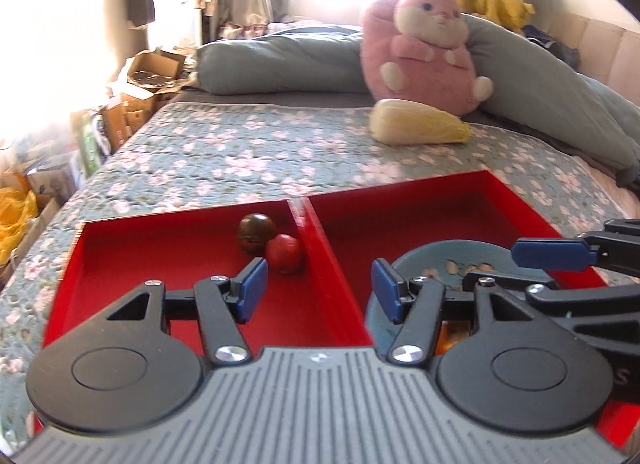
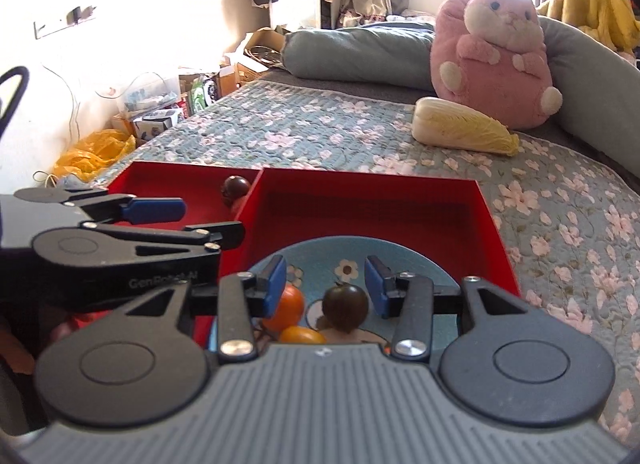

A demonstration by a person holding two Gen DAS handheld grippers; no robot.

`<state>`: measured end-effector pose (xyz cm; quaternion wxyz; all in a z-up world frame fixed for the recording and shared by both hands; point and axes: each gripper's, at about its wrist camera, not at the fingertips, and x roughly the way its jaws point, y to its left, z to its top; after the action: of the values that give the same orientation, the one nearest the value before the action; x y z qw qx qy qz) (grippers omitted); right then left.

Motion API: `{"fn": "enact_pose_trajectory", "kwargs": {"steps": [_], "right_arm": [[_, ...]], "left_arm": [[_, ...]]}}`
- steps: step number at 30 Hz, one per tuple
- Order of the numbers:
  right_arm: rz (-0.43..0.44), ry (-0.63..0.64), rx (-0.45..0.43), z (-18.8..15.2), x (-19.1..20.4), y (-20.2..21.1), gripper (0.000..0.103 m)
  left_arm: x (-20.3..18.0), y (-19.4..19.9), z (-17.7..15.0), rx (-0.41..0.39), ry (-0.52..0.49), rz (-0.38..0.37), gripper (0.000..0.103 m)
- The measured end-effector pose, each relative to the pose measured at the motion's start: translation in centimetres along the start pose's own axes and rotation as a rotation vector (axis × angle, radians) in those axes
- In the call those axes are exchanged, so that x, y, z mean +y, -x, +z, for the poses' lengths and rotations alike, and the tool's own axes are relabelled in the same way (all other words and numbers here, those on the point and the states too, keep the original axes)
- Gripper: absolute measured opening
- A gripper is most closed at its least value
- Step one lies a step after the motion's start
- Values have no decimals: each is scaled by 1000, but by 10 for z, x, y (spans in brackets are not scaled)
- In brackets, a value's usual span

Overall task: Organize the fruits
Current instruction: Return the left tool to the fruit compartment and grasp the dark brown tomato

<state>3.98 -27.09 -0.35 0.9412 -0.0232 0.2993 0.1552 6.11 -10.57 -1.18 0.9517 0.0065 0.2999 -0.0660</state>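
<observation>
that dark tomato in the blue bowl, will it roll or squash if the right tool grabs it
The dark tomato looks round and glossy, so it will probably roll or slip if nudged off-centre. It leans against other fruit in the bowl, which may steady it. It seems small and likely soft, so a gentle squeeze from the open right tool seems safer.

Left gripper [image 1: 318, 288]: ribbed grey body, two round black discs with raised centres at the sides, black angular linkage arms with triangular cut-outs, silver screw heads at the pivots, blue pads [image 1: 252, 288] on the fingers. Part of a pale letter shows on its right edge.

Right gripper [image 2: 326, 290]: same build, grey ribbed housing, black discs and linkages, silver screws, blue pads [image 2: 276, 288]. Pale "GenRobot" lettering marks the side of the left unit.
</observation>
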Motion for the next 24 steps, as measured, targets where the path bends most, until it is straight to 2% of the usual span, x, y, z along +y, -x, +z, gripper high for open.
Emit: {"fn": "enact_pose_trajectory", "kwargs": {"steps": [9, 12, 16, 24], "right_arm": [[53, 176, -43, 32, 50, -23, 46], [66, 208, -41, 39, 59, -36, 46], [84, 278, -32, 41, 74, -56, 46], [97, 480, 1, 37, 106, -95, 45]], "left_arm": [[55, -21, 10, 47, 113, 152, 64], [71, -32, 16, 49, 117, 206, 64], [90, -50, 26, 59, 130, 210, 64], [91, -99, 21, 124, 121, 189, 64]]}}
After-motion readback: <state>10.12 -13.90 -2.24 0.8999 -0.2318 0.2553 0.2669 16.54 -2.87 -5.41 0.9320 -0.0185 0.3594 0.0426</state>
